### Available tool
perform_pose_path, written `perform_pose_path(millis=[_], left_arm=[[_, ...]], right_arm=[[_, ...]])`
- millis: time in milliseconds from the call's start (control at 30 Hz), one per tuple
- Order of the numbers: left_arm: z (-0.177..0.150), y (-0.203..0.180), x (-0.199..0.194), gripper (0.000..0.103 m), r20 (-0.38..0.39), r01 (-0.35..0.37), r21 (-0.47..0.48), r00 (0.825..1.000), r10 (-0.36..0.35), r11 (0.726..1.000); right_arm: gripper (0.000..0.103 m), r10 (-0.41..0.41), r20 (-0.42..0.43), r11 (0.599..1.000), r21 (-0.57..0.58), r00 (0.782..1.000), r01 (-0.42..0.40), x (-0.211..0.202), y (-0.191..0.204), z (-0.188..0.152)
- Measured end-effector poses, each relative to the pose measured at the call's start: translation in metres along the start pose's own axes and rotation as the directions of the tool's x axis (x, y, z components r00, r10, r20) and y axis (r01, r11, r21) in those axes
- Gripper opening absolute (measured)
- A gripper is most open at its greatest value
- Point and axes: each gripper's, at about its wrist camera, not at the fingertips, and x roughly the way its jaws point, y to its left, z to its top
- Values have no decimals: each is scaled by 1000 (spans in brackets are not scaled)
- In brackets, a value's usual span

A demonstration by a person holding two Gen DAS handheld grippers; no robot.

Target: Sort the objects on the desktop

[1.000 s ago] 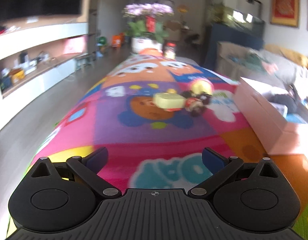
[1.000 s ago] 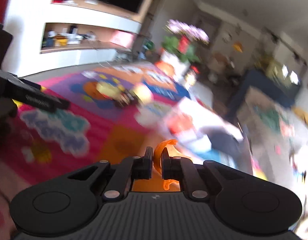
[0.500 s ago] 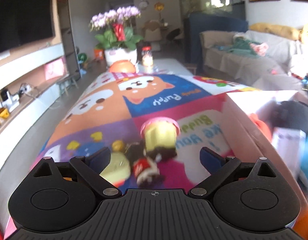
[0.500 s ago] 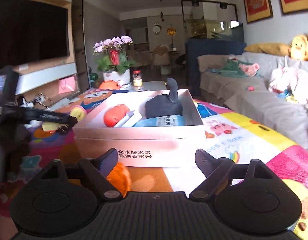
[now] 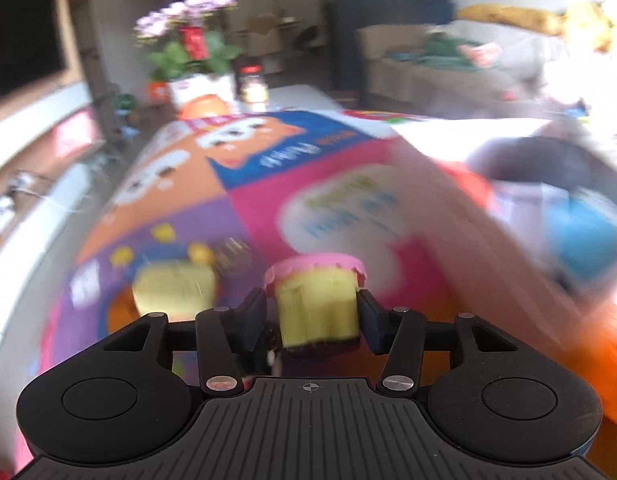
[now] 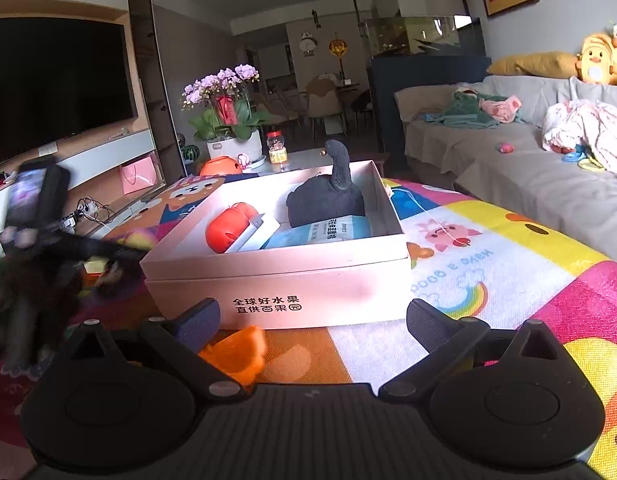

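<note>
My left gripper [image 5: 311, 312] is shut on a yellow toy cupcake with a pink top [image 5: 316, 300], held just above the colourful mat. A second yellow toy [image 5: 173, 290] lies blurred on the mat to its left. The pale cardboard box [image 5: 448, 216] is to the right. In the right wrist view my right gripper [image 6: 312, 322] is open and empty in front of that box [image 6: 276, 284]. An orange plastic piece [image 6: 238, 352] lies on the mat by its left finger. The box holds a red toy [image 6: 226, 230], a dark plush [image 6: 328, 196] and a blue packet [image 6: 332, 230].
The left gripper with its handle [image 6: 40, 240] shows blurred at the left of the right wrist view. A flower pot [image 6: 228, 128] and a jar [image 6: 277, 146] stand at the far end. A sofa [image 6: 528, 176] runs along the right. A TV shelf [image 6: 68, 160] is on the left.
My left gripper closed on the cupcake toy and lifted it slightly; the view is moving. My right gripper let go of the orange piece earlier and has stayed open in front of the box.
</note>
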Motion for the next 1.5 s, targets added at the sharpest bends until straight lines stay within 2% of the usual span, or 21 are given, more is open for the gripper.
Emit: perform_pose_path(millis=[133, 233, 300, 367, 433, 500, 567, 667, 767, 900, 1000, 1133, 1200, 1233, 1267, 1300, 1367, 1500], left_arm=[[-40, -17, -53, 53, 7, 140, -7, 990, -140, 990], [-69, -26, -74, 56, -4, 182, -35, 983, -182, 983], [-84, -29, -85, 60, -10, 173, -26, 985, -174, 984], [-95, -30, -93, 73, -4, 144, -16, 990, -144, 989], [-100, -26, -99, 80, 2, 119, -20, 993, -119, 993], [-99, -21, -104, 84, 17, 134, -37, 991, -134, 990], [-93, -18, -105, 92, 49, 144, -53, 989, -141, 988], [-83, -20, -98, 95, 110, 127, -56, 987, -120, 990], [-73, -23, -83, 97, 113, 105, -82, 989, -96, 991], [-76, -24, -80, 100, 84, 72, -97, 994, -64, 993], [-81, -15, -83, 101, 77, 56, -141, 996, -45, 988], [-86, -3, -81, 101, 30, 49, -211, 999, -44, 976], [-88, 2, -80, 101, 25, 52, -237, 999, -48, 970], [-88, 2, -79, 101, 23, 53, -241, 999, -49, 969], [-88, 2, -79, 101, 24, 53, -241, 999, -48, 969], [-89, 1, -80, 101, 28, 52, -237, 999, -47, 970], [-88, 1, -78, 101, 26, 54, -223, 998, -50, 973], [-86, -6, -74, 102, 5, 35, -189, 999, -34, 981]], right_arm=[[101, 0, 5, 1000, -14, 1000, 0, -2, 3, 0], [101, -4, 6, 1000, -14, 1000, 4, -3, 4, -1], [103, -11, 7, 1000, -19, 1000, 11, -3, 6, -1], [103, -18, 11, 999, -27, 1000, 18, -4, 7, -2], [103, -26, 11, 999, -36, 1000, 26, -4, 9, -2], [103, -35, 9, 998, -43, 999, 35, -3, 10, -2], [103, -45, 4, 998, -49, 999, 45, -2, 11, -3], [103, -67, -5, 996, -61, 998, 67, -1, 14, -4], [103, -95, -13, 991, -94, 995, 93, -5, 21, -6], [103, -14, -104, 984, -179, 994, -5, -11, 34, -14], [103, -1, -109, 962, -271, 994, -29, -11, 50, -14], [103, -2, -137, 944, -328, 991, -43, 7, 65, -6], [97, -1, -192, 944, -324, 981, -62, 22, 66, -6], [84, -4, -220, 950, -305, 976, -64, 28, 64, -7], [65, -5, -245, 959, -276, 970, -64, 34, 59, -7], [60, 19, -254, 969, -235, 967, -81, 34, 53, -6], [56, 21, -235, 982, -179, 972, -65, 26, 44, -3], [56, -6, -197, 980, -194, 980, -33, 1, 38, -2]])
